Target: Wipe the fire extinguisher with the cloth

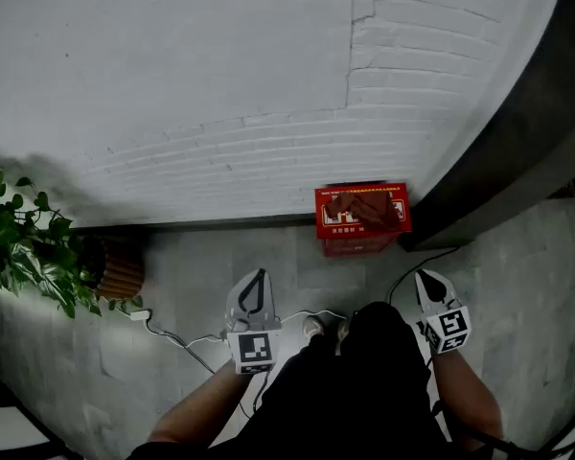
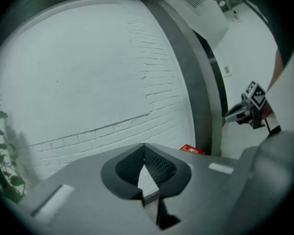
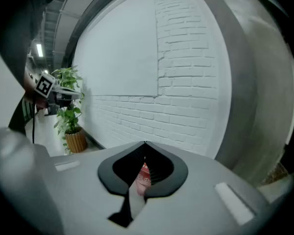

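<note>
A red fire extinguisher box (image 1: 362,220) stands on the floor against the white brick wall (image 1: 220,84). A reddish cloth (image 1: 364,205) seems to lie on its top. Both grippers hang in the air short of the box, pointing toward the wall. My left gripper (image 1: 259,273) is to the box's lower left, jaws together and empty (image 2: 144,146). The right gripper (image 1: 421,274) is to the box's lower right, also shut with nothing in it (image 3: 145,143). Through the gap below its tips a bit of the red box (image 3: 144,173) shows. A corner of the box (image 2: 191,150) peeks out in the left gripper view.
A potted plant (image 1: 24,247) in a ribbed brown pot (image 1: 123,269) stands at the left by the wall. A white cable (image 1: 177,338) runs across the grey floor. A dark pillar (image 1: 517,142) rises right of the box. The person's shoes (image 1: 326,329) are between the grippers.
</note>
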{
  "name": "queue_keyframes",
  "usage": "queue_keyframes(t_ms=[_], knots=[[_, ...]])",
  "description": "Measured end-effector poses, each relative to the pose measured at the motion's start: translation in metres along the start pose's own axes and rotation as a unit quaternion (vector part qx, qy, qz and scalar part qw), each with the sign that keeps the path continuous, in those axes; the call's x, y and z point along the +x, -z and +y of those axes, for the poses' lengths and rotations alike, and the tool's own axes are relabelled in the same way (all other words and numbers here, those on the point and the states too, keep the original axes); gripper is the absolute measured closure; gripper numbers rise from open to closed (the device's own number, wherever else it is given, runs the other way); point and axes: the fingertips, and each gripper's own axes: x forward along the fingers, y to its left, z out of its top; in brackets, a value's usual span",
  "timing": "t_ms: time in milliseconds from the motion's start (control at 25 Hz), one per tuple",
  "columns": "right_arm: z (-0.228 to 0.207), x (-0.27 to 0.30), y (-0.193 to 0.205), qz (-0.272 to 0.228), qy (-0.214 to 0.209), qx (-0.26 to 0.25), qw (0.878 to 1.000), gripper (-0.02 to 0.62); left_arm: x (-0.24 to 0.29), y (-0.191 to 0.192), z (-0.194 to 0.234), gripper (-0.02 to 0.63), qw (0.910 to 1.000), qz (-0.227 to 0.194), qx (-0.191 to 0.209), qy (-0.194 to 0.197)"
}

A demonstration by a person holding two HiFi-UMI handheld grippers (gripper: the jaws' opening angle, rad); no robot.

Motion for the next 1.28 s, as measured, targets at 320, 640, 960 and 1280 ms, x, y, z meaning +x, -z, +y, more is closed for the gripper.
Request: queue_keyframes(t_ms=[320, 640, 960, 1280], knots=[[-0.027, 0.141, 0.028, 0.077, -0.069, -0.047, 0.994, 0.535, 0.040, -0.019, 0.041, 0.606, 0.9987, -0.008, -0.043, -0.026], [-0.057, 0.274, 0.087, 0.218, -0.107, -0.093, 0.966, 0.479, 0.041, -0.014, 0.119, 0.606, 0.9843, 0.080, -0.037, -0.153], [-0.047, 0.347, 0.138, 0.283, -0.194, -0.109, 0.933, 0.439, 0.054, -0.020, 0.118, 0.606, 0.9740, 0.129, 0.002, -0.186], [-0.042, 0.380, 0.165, 0.331, -0.187, -0.116, 0.918, 0.455, 0.073, -0.027, 0.111, 0.606, 0.9729, 0.139, -0.013, -0.184]])
